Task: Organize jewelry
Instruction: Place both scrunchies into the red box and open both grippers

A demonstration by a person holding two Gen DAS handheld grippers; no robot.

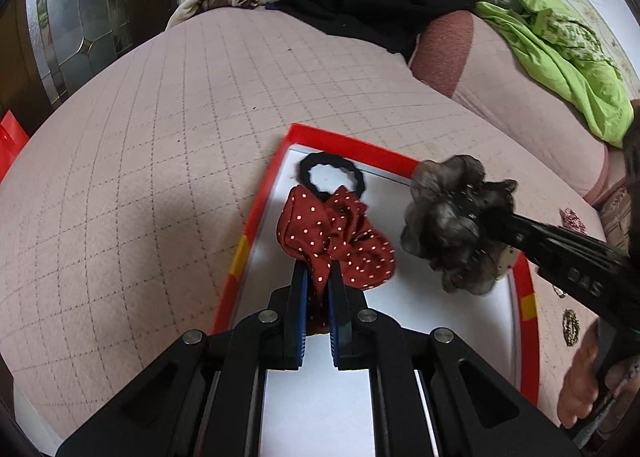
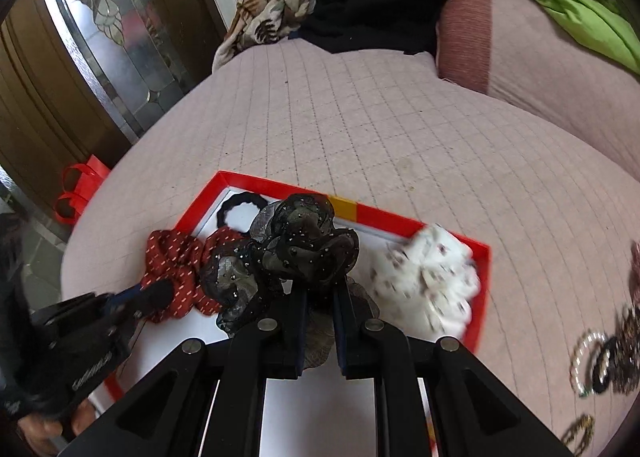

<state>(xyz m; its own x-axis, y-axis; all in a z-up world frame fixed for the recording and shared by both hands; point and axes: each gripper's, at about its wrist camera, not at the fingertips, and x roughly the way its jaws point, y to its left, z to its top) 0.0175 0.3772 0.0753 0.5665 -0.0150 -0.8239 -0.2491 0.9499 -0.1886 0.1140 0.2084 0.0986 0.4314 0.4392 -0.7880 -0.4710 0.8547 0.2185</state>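
The red-rimmed tray (image 1: 256,213) is the landmark here, lying on the pink quilted cover (image 1: 132,193). Over its near left part the red polka-dot scrunchie (image 1: 340,241) is pinched between the fingers of the left gripper (image 1: 318,297), jaws drawn together on the cloth. Over the tray's middle the sheer black scrunchie (image 2: 296,253) hangs from the right gripper (image 2: 320,321), whose jaws are likewise closed on its gauzy ruffle.

To set these down well, I judge each piece should go low over a bare patch of the tray's white floor before the jaws part, so that it drops flat and does not roll onto its neighbour. The two grippers are close together, so releasing one at a time would keep them from knocking each other. The cloth is soft and may cling to the finger pads; a slow opening and a straight lift should free it.

The red scrunchie is deep red with small pale dots, bunched into loose folds. The black one is translucent, grey-black, speckled with tiny beads, and much fluffier. A plain black hair tie (image 1: 330,175) lies in the tray's far left corner, touching the red scrunchie in the left view. A white patterned scrunchie (image 2: 428,281) sits at the tray's right side, blurred. Bangles (image 2: 600,361) lie outside the tray, to its right on the cover.
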